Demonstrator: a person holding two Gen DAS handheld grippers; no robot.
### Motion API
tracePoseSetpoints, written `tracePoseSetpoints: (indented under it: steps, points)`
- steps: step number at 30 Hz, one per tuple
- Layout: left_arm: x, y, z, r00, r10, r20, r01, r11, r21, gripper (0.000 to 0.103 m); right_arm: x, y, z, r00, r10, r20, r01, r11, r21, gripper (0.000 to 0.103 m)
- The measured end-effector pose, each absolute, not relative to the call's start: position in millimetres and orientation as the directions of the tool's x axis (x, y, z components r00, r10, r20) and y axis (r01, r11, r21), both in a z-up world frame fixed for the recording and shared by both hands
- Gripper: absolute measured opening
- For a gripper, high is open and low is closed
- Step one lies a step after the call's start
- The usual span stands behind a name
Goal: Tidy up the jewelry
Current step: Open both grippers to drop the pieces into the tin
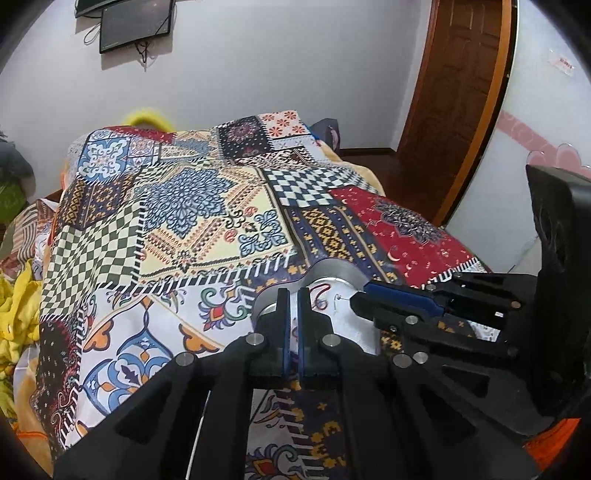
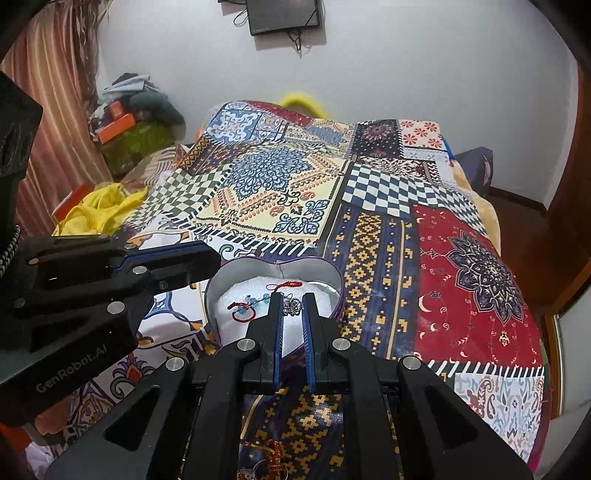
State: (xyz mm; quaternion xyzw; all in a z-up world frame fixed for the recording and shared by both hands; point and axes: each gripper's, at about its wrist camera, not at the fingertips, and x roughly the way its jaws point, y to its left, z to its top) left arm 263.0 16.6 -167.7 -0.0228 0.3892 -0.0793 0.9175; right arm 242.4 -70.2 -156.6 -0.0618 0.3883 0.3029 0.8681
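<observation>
Left wrist view: left gripper (image 1: 293, 295) hangs over the near rim of a heart-shaped tin (image 1: 334, 271) that sits on the patchwork bedspread (image 1: 177, 206). Its jaws stand nearly together, only a thin slit between the blue pads, and nothing is visibly caught there. The right gripper (image 1: 356, 300) enters from the right, tips over the tin's white lining. A red cord bracelet (image 1: 320, 293) shows just beyond the left tips. Door (image 1: 458, 103) and dark wall screen (image 1: 136, 26) are well behind, out of the way.

Right wrist view: right gripper (image 2: 293, 298) points steeply into the tin (image 2: 221, 277). Jaws are drawn in with a narrow gap; a small silver piece (image 2: 293, 306) sits between the tips, but whether the pads actually press it I cannot tell. The red cord bracelet with blue beads (image 2: 245, 308) lies on the white padding, left of the tips. More jewelry (image 2: 271, 461), gold and red, lies on the bedspread at the bottom edge, outside the tin.

Judgement: the step looks like settling pieces in the tin. Best done by keeping the silver piece clear of the red cord so they do not tangle, and approaching from above the lining. Main obstacle: the left gripper (image 2: 177, 258) crowds the tin's left rim, close to the right one; the soft bed could let the tin tip if nudged. Yellow cloth (image 2: 96, 210) and clutter by the curtain (image 2: 55, 122) lie well apart.
</observation>
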Motion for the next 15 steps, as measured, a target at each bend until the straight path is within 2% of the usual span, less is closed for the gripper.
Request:
tracePoseSetpoints:
  steps: [4, 7, 11, 15]
  points:
    - [261, 21, -168, 0.680, -0.156, -0.716, 0.114, 0.988, -0.107, 0.005, 241, -69, -157, 0.502, 0.483, -0.718, -0.584, 0.801, 0.130, 0.009]
    - [258, 24, -167, 0.682, -0.148, -0.716, 0.103, 0.989, -0.107, 0.015, 239, -69, -157, 0.496, 0.481, -0.723, -0.590, 0.798, 0.126, 0.009]
    - [252, 29, -164, 0.687, -0.147, -0.711, 0.092, 0.989, -0.116, 0.029, 236, -70, -155, 0.496, 0.477, -0.726, -0.592, 0.797, 0.119, 0.020]
    - [245, 33, -160, 0.689, -0.148, -0.710, 0.086, 0.989, -0.122, 0.030, 230, -73, -151, 0.515, 0.467, -0.718, -0.586, 0.804, 0.102, 0.026]
